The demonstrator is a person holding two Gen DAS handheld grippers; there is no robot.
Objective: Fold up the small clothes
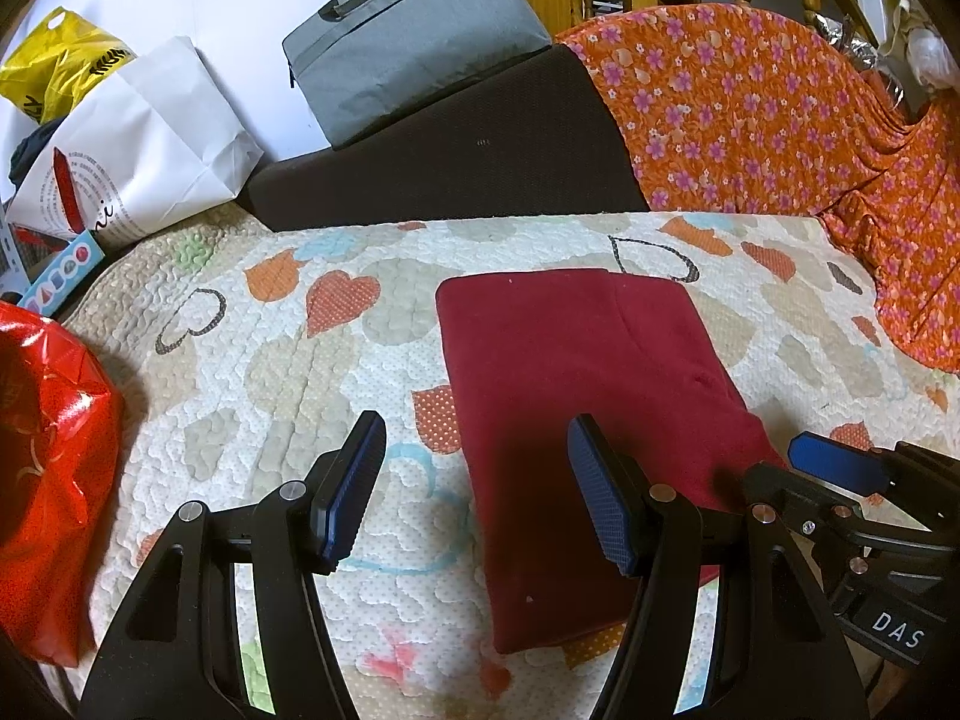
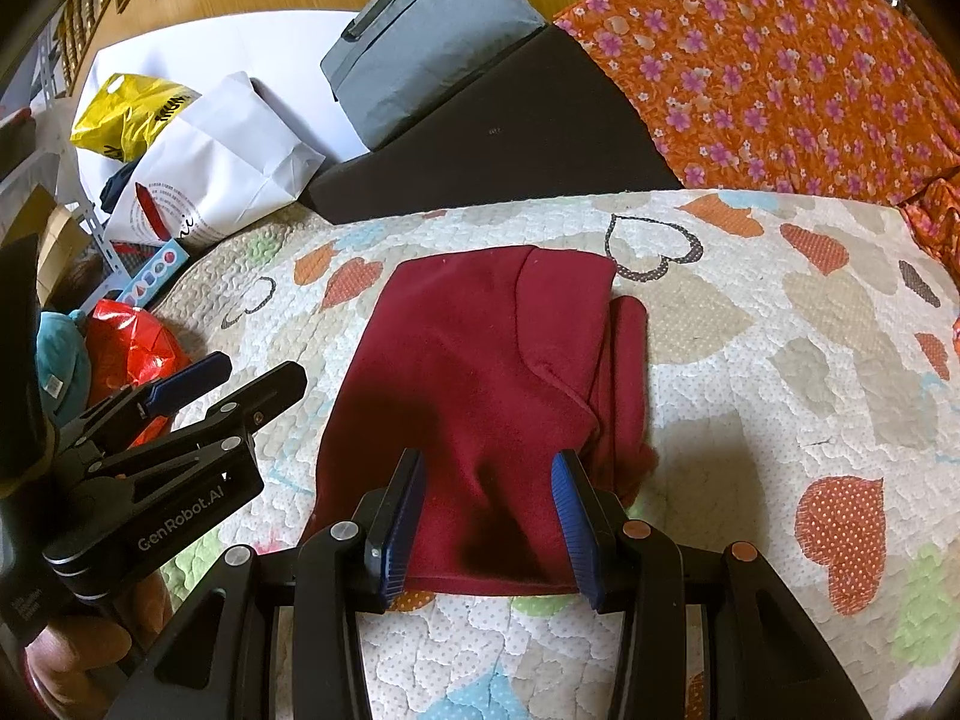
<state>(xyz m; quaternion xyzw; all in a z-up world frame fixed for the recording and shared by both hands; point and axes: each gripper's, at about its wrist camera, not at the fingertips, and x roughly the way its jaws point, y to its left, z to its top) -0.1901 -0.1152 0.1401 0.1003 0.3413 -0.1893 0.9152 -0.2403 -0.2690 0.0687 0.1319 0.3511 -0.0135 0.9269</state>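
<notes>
A quilt [image 1: 312,372] printed with hearts covers the surface, with a dark cushion [image 1: 456,168], a grey bag [image 1: 414,48] and an orange floral cloth [image 1: 780,120] behind it, and the folded dark red garment [image 2: 474,384] lies flat at its middle. The left gripper [image 1: 474,492] hangs with jaws spread and empty over the garment's left edge, and the right gripper [image 2: 492,522] hovers part-open above its near hem, gripping nothing. Only the right view shows a hand [image 2: 72,654] on the left tool and a teal toy [image 2: 60,360] beside the red bag [image 2: 132,354].
</notes>
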